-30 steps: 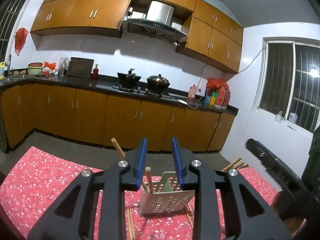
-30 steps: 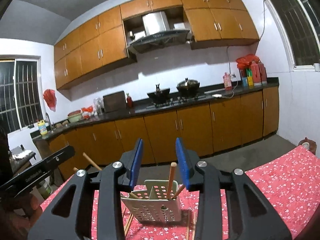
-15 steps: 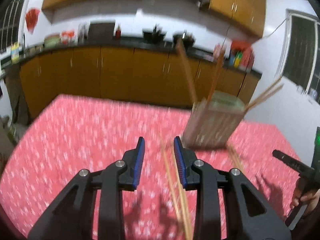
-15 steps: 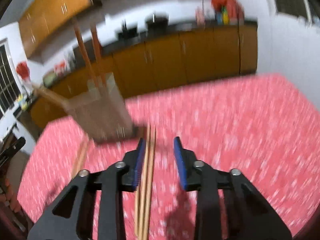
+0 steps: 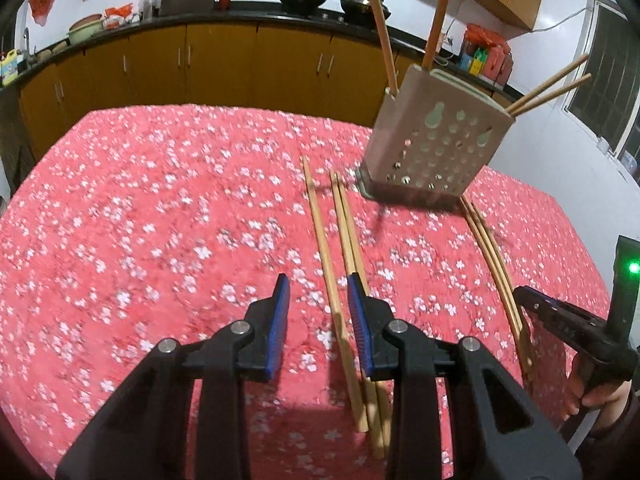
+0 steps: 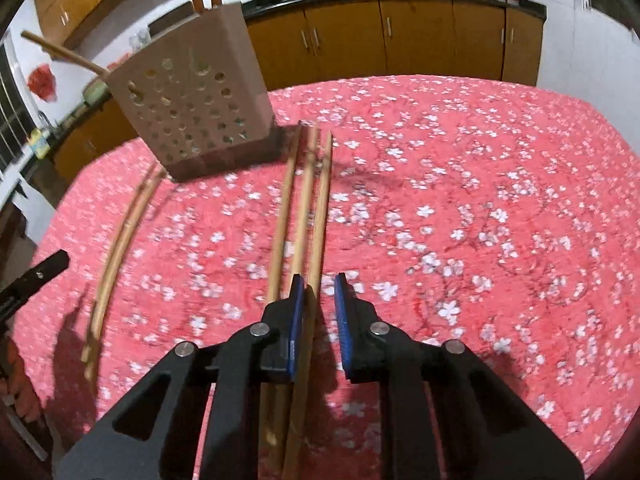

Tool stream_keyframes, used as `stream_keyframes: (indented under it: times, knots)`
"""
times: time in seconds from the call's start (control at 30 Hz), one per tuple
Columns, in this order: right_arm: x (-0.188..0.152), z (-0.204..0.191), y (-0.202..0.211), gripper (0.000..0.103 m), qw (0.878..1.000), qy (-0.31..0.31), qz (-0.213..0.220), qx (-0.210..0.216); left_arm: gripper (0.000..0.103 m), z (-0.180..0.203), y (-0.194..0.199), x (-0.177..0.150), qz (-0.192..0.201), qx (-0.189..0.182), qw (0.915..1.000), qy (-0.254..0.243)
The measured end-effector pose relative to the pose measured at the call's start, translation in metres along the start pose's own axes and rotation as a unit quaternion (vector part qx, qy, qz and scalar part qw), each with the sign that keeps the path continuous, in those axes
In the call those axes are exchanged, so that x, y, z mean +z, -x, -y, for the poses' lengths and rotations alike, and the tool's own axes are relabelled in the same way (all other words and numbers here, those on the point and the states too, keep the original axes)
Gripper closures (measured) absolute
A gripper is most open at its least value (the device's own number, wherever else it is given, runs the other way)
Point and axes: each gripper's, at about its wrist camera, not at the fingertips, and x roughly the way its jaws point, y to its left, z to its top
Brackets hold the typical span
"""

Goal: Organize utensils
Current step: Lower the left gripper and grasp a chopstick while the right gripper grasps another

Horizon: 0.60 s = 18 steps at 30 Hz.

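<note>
Surface (image 5: 140,200) draped in red floral cloth, bearing perforated utensil holder (image 5: 436,148), three loose chopsticks (image 5: 340,240) left of it, a further bundle of chopsticks (image 5: 492,252) on its right.

A perforated beige utensil holder (image 5: 436,140) stood upright on the tabletop (image 5: 160,208), several chopsticks leaning out. Three loose wooden chopsticks (image 5: 340,248) lay just beside it; three more (image 5: 490,248) lay opposite.

Wooden chopsticks (image 5: 352,240); matt perforated plastic holder (image 5: 436,152); floral cloth tablecloth (image 5: 160,220).
</note>
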Motion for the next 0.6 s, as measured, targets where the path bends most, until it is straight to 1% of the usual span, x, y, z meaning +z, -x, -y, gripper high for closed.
stream_keyframes:
  times: [0.03, 0.1, 0.13, 0.23, 0.3, 0.37, 0.57, 0.6]
  knots:
    - [0.0, 0.001, -0.001, 0.095, 1.0, 0.005, 0.002, -0.01, 0.073, 0.0, -0.002, -0.001, -0.004, -0.002, 1.0, 0.001]
    - [0.002, 0.006, -0.002, 0.096, 0.999, 0.003, 0.009, -0.039, 0.074, 0.001, -0.007, -0.001, -0.012, -0.006, 0.9999, 0.003]
    - [0.003, 0.009, -0.001, 0.096, 0.999, -0.003, 0.01, -0.042, 0.075, 0.002, -0.009, -0.002, -0.015, -0.009, 0.9998, 0.004]
    - [0.006, 0.018, -0.001, 0.096, 0.999, -0.021, 0.012, -0.042, 0.08, 0.003, -0.014, -0.005, -0.025, -0.018, 0.9995, 0.005]
    - [0.006, 0.017, -0.002, 0.096, 0.999, -0.016, 0.013, -0.044, 0.081, 0.006, -0.018, -0.007, -0.031, -0.021, 0.9993, 0.003]
    - [0.005, 0.016, 0.0, 0.096, 0.999, -0.012, 0.015, -0.047, 0.085, 0.008, -0.022, -0.007, -0.036, -0.021, 0.9991, 0.001]
    - [0.005, 0.017, -0.001, 0.096, 0.999, -0.013, 0.015, -0.043, 0.089, 0.015, -0.035, -0.011, -0.053, -0.004, 0.9985, -0.012]
    - [0.004, 0.017, -0.001, 0.096, 0.999, -0.013, 0.015, -0.042, 0.09, 0.017, -0.035, -0.011, -0.049, 0.002, 0.9986, -0.019]
